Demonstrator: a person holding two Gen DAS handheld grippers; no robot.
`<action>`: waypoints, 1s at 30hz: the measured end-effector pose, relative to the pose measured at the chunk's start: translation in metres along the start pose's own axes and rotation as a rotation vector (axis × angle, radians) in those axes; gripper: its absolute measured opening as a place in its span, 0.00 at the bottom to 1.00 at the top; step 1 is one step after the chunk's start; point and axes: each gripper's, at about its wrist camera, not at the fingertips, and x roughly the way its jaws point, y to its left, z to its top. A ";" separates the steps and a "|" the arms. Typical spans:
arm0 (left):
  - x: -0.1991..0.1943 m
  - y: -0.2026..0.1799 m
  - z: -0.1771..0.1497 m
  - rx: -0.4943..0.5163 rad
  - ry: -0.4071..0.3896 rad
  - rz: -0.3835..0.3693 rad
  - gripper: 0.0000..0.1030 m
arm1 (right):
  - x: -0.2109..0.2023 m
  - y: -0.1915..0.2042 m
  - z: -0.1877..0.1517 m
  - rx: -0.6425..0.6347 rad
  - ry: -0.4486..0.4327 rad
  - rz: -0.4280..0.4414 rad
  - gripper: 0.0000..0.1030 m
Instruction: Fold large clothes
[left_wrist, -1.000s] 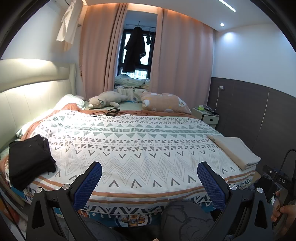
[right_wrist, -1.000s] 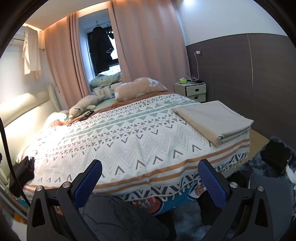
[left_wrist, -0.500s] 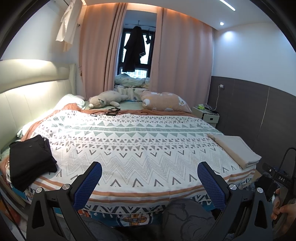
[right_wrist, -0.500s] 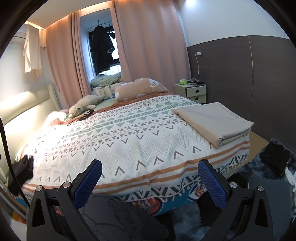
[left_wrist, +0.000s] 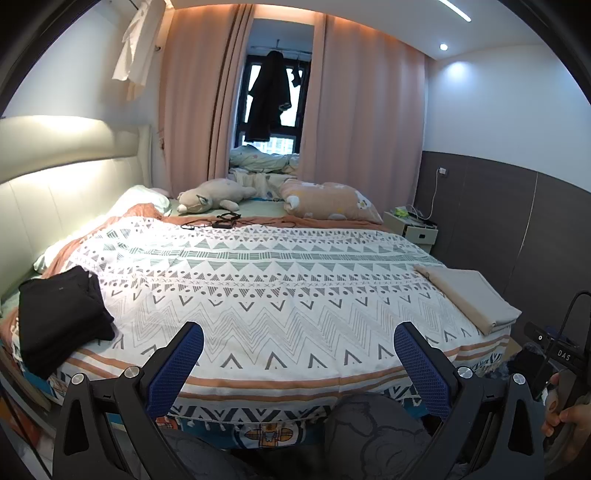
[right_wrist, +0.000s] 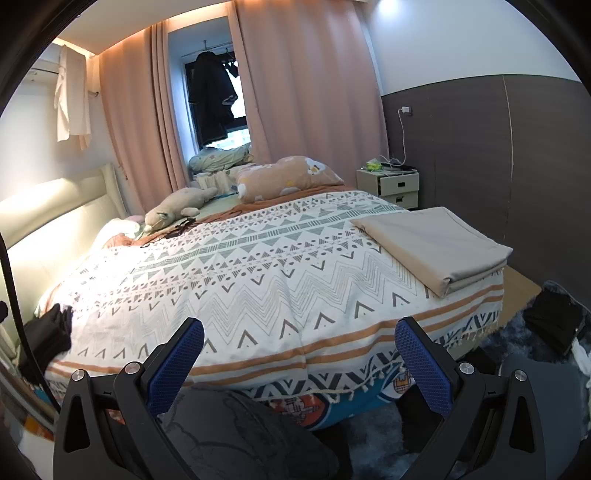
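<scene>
Grippers hang wide apart and hold nothing: the left gripper (left_wrist: 298, 363) and the right gripper (right_wrist: 299, 362) both hover at the foot of the bed (left_wrist: 280, 295), jaws spread, above the person's grey-trousered knees (left_wrist: 373, 424). Over the last second little has changed; both views have only lifted and drifted slightly, so the patterned bedspread (right_wrist: 258, 273) sits a touch lower in frame, and neither claw has reached for cloth. That reads as a pause between items, not a fold in progress. Two pieces look already done: a black folded pile (left_wrist: 61, 317) rests on the left corner of the bedspread near the headboard side, and a beige folded cloth (right_wrist: 436, 243) lies flat on the right edge of the bed, well apart from the black one. The middle of the spread between them is free as a working surface. More dark clothing (right_wrist: 554, 325) lies on the floor to the right of the bed, near the rug, and may be the next item, though I cannot tell what it is. A hand (left_wrist: 569, 421) shows at the right rim of the left view, gripping the other handle. My guess is that the next move calls for turning right and down to fetch that floor piece, then spreading it on the open centre
</scene>
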 end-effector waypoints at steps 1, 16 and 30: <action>-0.001 -0.001 0.000 0.002 -0.001 0.001 1.00 | 0.000 0.001 0.000 -0.002 -0.002 0.002 1.00; -0.004 -0.003 -0.004 0.005 0.002 -0.009 1.00 | -0.003 0.003 0.000 -0.018 -0.006 0.010 1.00; -0.007 -0.002 -0.008 0.004 0.003 0.001 1.00 | -0.002 0.001 -0.002 -0.010 0.006 0.007 1.00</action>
